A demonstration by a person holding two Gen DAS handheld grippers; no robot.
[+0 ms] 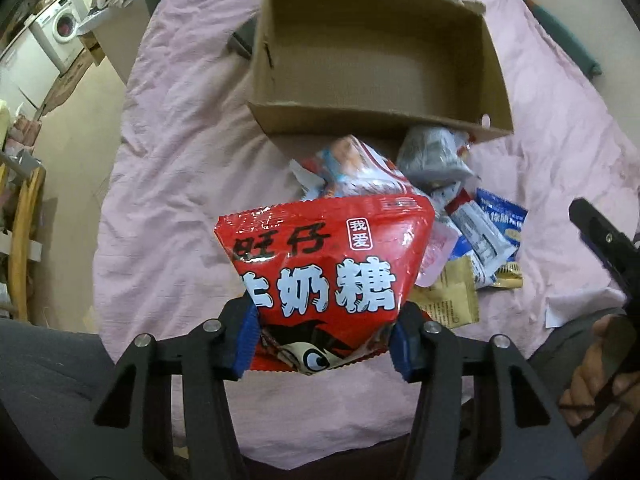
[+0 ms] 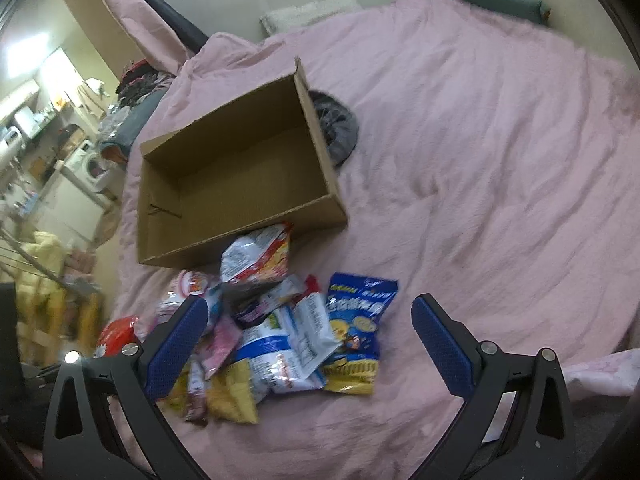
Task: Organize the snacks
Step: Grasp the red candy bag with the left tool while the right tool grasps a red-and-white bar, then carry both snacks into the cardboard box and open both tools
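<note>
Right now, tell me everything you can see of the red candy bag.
The red candy bag is a glossy, crinkly plastic pouch with big white Chinese characters outlined in black, a small white label box and a cartoon eye near its bottom edge. The left tool pinches its lower part between blue pads, holding it off the pink bedspread, in front of the empty cardboard box and snack pile.

The red candy bag (image 1: 324,276) carries large white Chinese characters, "奶糖" being clear, with "旺仔" in black above them and a small framed label reading "我爱" near its top right. Print on the other snack packets (image 2: 288,340) is too blurred to read.
</note>
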